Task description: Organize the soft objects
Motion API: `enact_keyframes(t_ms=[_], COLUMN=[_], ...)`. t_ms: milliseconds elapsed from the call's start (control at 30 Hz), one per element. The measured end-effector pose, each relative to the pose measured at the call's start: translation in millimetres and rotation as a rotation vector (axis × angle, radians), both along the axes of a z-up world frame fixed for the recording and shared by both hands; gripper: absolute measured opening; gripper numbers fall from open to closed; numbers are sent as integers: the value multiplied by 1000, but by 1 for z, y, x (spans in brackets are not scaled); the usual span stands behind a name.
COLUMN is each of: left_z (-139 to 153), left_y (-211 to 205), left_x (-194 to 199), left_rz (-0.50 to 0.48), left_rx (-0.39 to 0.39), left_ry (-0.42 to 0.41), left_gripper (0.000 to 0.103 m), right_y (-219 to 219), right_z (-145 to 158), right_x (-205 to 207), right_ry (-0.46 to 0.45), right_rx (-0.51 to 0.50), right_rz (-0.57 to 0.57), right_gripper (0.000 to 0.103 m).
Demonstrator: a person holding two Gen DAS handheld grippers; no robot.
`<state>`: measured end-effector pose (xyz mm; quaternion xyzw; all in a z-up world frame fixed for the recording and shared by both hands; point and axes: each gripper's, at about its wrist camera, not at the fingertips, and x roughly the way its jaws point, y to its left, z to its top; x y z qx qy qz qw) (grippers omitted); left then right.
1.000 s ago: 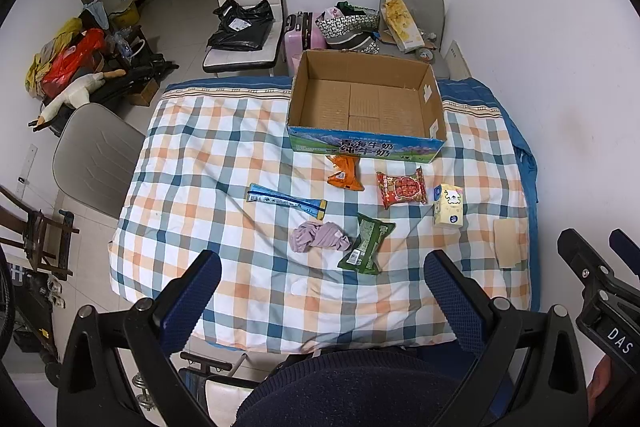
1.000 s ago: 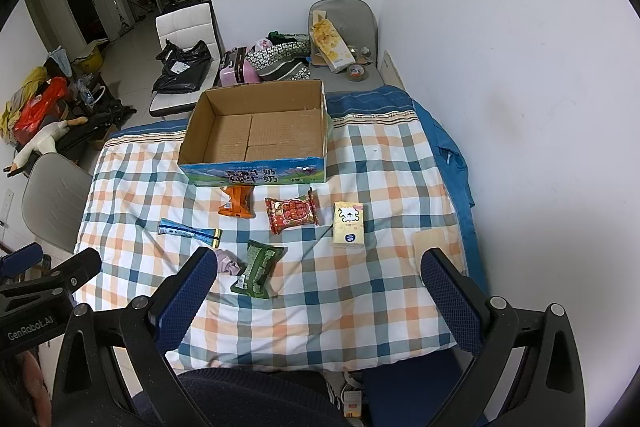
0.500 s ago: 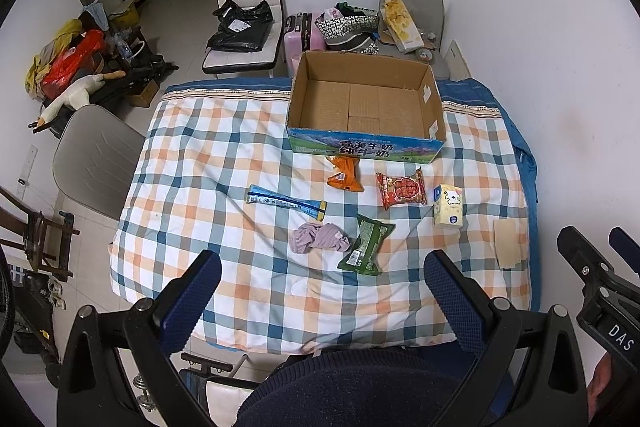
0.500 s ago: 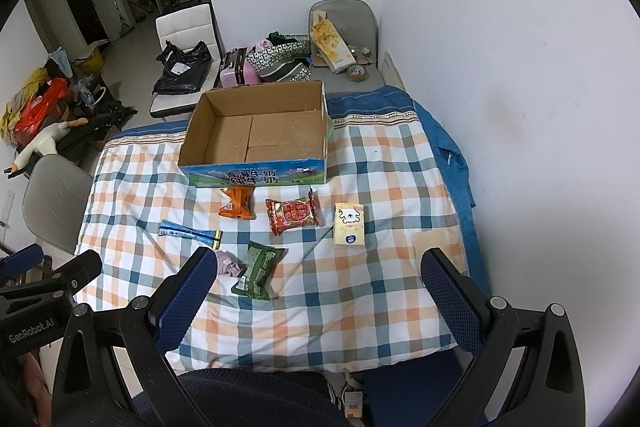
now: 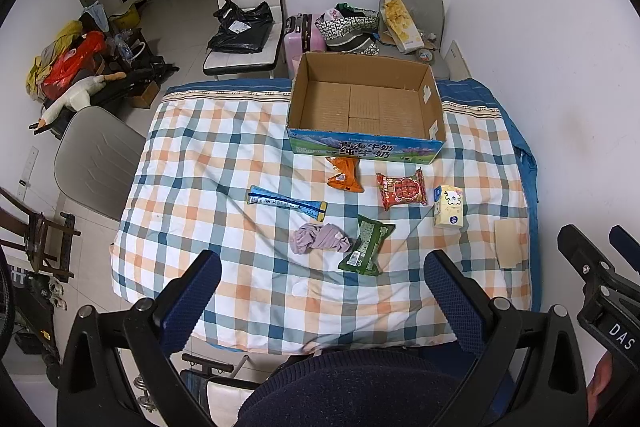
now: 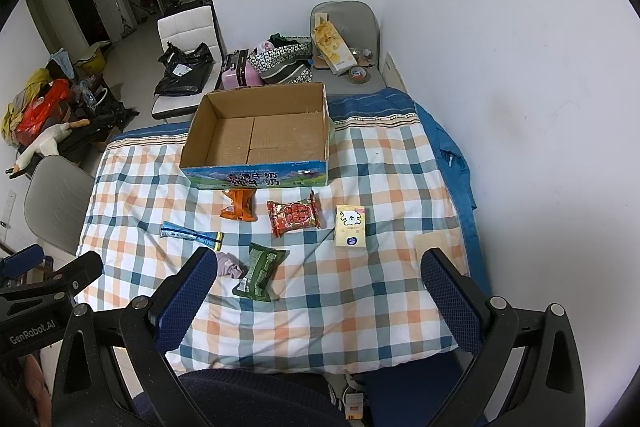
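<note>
Hovering wide apart above the desk's near edge: left claw [image 5: 320, 291], right claw [image 6: 316, 287], gripping nothing. Lying between claws and cardboard box [image 5: 366, 147]: crumpled cloth [image 5: 320, 243], snack packets [image 5: 402, 189].

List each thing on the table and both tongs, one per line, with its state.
Cardboard box: open, empty.
Orange snack packet: lying flat, sealed.
Red snack packet: lying flat, sealed.
Green snack packet: lying flat, sealed.
Blue stick packet: lying flat.
Tissue pack: lying flat.
Purple cloth: crumpled.
Left tongs: open, empty.
Right tongs: open, empty.
</note>
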<state>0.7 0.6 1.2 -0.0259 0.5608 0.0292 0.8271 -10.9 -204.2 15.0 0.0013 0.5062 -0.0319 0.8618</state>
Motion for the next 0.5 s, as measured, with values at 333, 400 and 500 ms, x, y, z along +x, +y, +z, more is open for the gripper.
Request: enact_keyframes(t_ms=[333,400,500], left_z=[0,0,1], left_y=[0,0,-1], left_x=[0,0,3], left_rz=[0,-1,4], left_rx=[-1,1,-7], left_ry=[-1,0,1], left_gripper=[103,103,103], right_y=[1,1,1], right_z=[3,4,3], right_x=[1,1,1], right_ry=[1,0,1], right_rx=[4,6,6], right_rz=[-1,-1,-6], right_gripper=[103,103,103])
